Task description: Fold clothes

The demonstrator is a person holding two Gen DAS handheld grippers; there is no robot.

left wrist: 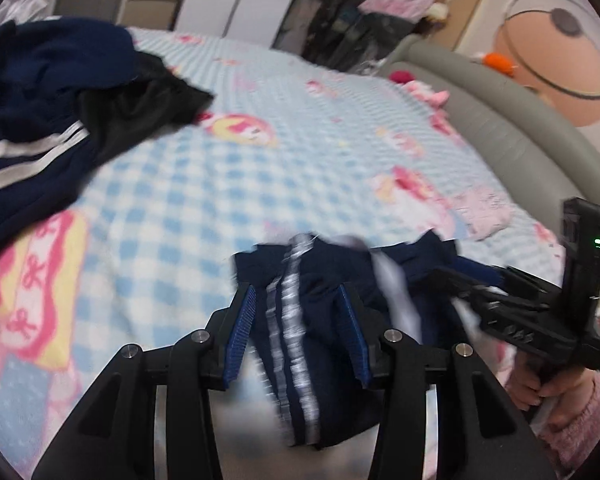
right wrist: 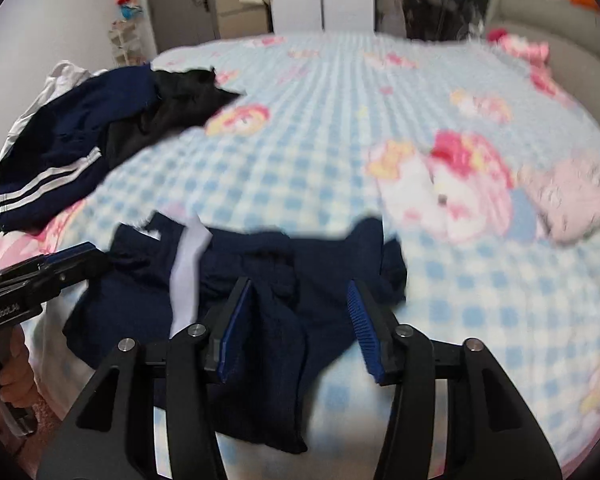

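Navy garment (left wrist: 312, 320) is bunched up at the near edge of the bed (left wrist: 220, 184), held off the checked blue-and-white blanket (right wrist: 340, 152). White side stripes (left wrist: 292, 340) are seen running down the fabric in the left wrist view; a white strip of fabric (right wrist: 188, 280) is seen across it in the right wrist view. Cloth is crumpled and creased, not flat, edges blurred.

Left gripper (left wrist: 300, 332): fingers set apart, blue pads (left wrist: 242, 332) on either side of a striped fold of the garment. Whether the fold is actually pinched cannot be told. Same gripper is seen at the left edge of the right wrist view, tip at the garment's left end, handle held by a hand (right wrist: 12, 372).

Right gripper (right wrist: 296, 332): fingers set apart, dark fold of the garment hanging between them, lying against the left pad (right wrist: 232, 340), clear of the right one. Grip cannot be confirmed. Its handle is held by a hand (left wrist: 548, 392) in a pink fuzzy sleeve (left wrist: 580, 432).

Pile of other clothes (right wrist: 80, 152) is located at the far left side of the bed: navy piece with white stripes, black piece on top. Folded pink item (right wrist: 572, 196) is located near the right edge, grey padded bed frame (left wrist: 500, 128) behind it.
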